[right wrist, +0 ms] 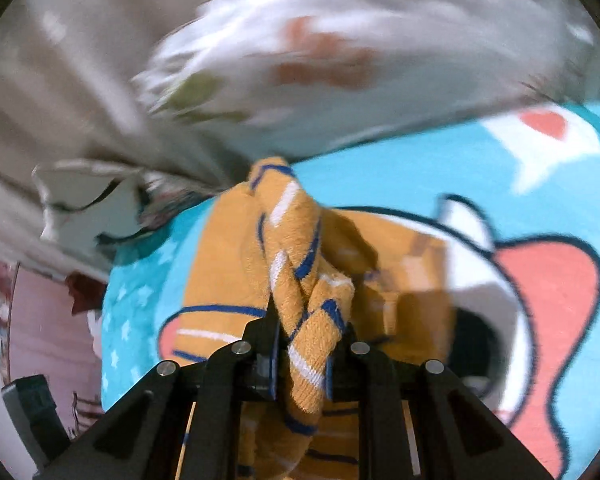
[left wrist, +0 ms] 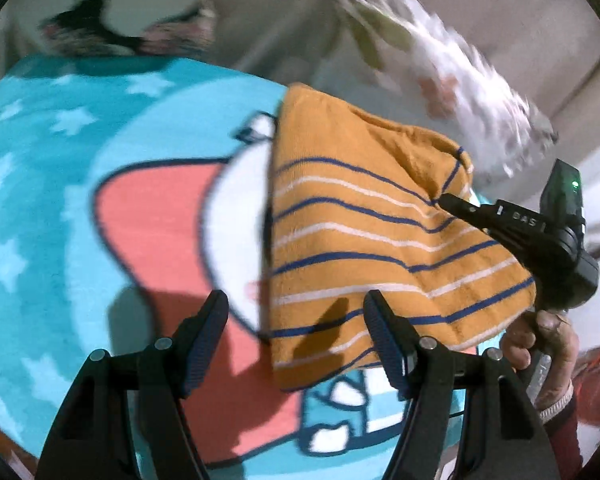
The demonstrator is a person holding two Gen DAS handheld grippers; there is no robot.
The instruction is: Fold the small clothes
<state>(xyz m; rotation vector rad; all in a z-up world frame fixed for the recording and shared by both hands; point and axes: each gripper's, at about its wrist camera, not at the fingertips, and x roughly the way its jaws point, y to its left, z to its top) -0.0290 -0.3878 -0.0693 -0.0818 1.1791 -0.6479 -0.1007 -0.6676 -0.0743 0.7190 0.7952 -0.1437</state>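
Note:
A small orange garment [left wrist: 364, 236] with blue and white stripes hangs partly lifted over a turquoise cartoon blanket [left wrist: 52, 208]. My right gripper [left wrist: 446, 199] is shut on the garment's right edge and holds it up; in the right wrist view [right wrist: 308, 332] a bunched fold of the garment [right wrist: 296, 280] is pinched between its jaws. My left gripper [left wrist: 296, 312] is open and empty, just in front of the garment's lower left edge, with its right finger [left wrist: 384, 328] over the cloth.
A white floral pillow [left wrist: 460, 88] [right wrist: 340, 60] lies beyond the garment at the blanket's far side. Beige bedding [left wrist: 284, 12] is behind it. A dark patterned cloth [left wrist: 100, 32] lies at the far left. The person's hand [left wrist: 548, 344] grips the right tool.

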